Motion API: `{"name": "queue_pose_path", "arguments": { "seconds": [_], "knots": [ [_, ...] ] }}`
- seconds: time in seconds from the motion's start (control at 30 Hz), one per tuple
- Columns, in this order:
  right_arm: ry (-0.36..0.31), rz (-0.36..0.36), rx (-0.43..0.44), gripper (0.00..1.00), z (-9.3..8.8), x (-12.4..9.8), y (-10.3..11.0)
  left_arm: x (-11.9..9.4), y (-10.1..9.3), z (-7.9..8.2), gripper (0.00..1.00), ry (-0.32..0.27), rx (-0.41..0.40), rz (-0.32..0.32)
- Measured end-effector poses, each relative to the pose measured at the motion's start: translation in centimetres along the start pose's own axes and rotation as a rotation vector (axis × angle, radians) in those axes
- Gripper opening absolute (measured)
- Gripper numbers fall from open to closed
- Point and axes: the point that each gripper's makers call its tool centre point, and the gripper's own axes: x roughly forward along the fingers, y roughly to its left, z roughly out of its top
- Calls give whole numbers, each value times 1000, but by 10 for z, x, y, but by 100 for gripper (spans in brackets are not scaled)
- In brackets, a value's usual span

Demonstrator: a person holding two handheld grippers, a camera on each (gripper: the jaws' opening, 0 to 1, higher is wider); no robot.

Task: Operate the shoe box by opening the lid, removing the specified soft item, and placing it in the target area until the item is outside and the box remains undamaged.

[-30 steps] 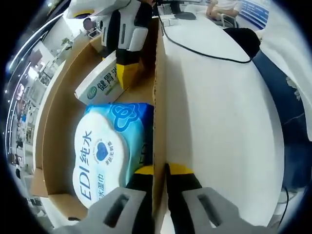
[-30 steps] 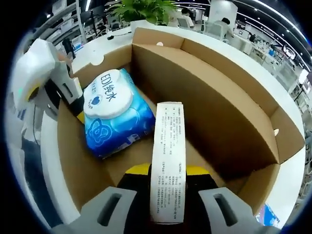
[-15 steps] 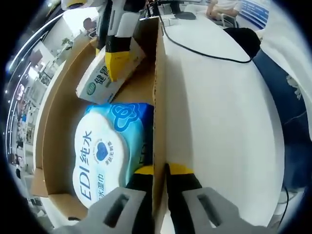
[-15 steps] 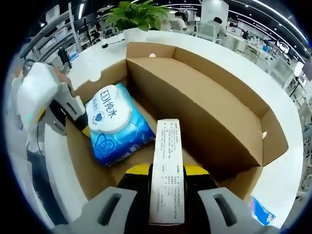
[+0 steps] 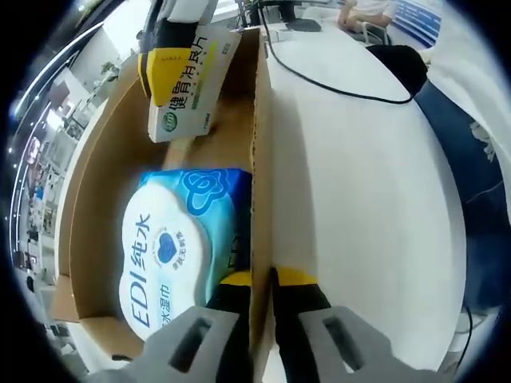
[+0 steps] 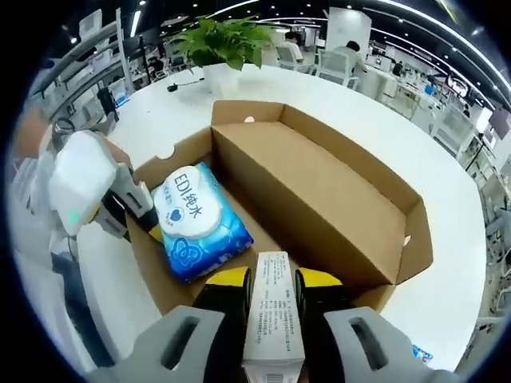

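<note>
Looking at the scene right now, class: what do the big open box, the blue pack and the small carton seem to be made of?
Box: matte brown corrugated cardboard, fluted edge visible. Blue pack: glossy soft plastic film, probably wet wipes, puffy and creased. Small carton: thin printed paperboard, sharp folded edges.

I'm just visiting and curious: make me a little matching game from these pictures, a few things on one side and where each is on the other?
Things:
1. medicine box
2. blue wipes pack
3. potted plant
4. left gripper

Places:
A. clamped on the cardboard box wall
B. lying inside the cardboard box
C. held by the right gripper
D. on the white table beyond the cardboard box

Pairs: 1-C, 2-B, 3-D, 4-A
</note>
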Motion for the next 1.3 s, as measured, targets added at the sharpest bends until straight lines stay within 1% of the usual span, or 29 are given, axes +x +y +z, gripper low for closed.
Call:
{"name": "queue_pose_path", "arguments": {
  "seconds": [0.23, 0.47, 0.67, 0.77, 1.0, 1.17, 1.3],
  "knots": [
    [9, -7, -1, 21, -6, -4, -1, 0, 0, -1, 3, 3, 0, 3],
    [-15, -19, -6, 21, 4, -20, -3, 0, 0, -1, 3, 4, 0, 0],
    [-24, -39, -47, 21, 10, -30, -7, 0, 0, -1, 3, 5, 2, -1],
    [-18, -55, -78, 21, 8, -37, -10, 0, 0, -1, 3, 5, 2, 0],
    [-22, -78, -87, 21, 2, -54, -18, 0, -1, -1, 3, 5, 2, 0],
    [-13, -90, -94, 21, -5, -58, -20, 0, -1, -1, 3, 9, 6, 0],
    [7, -101, -117, 21, -14, -61, -21, 0, -1, -1, 3, 11, 6, 0]
  ]
}}
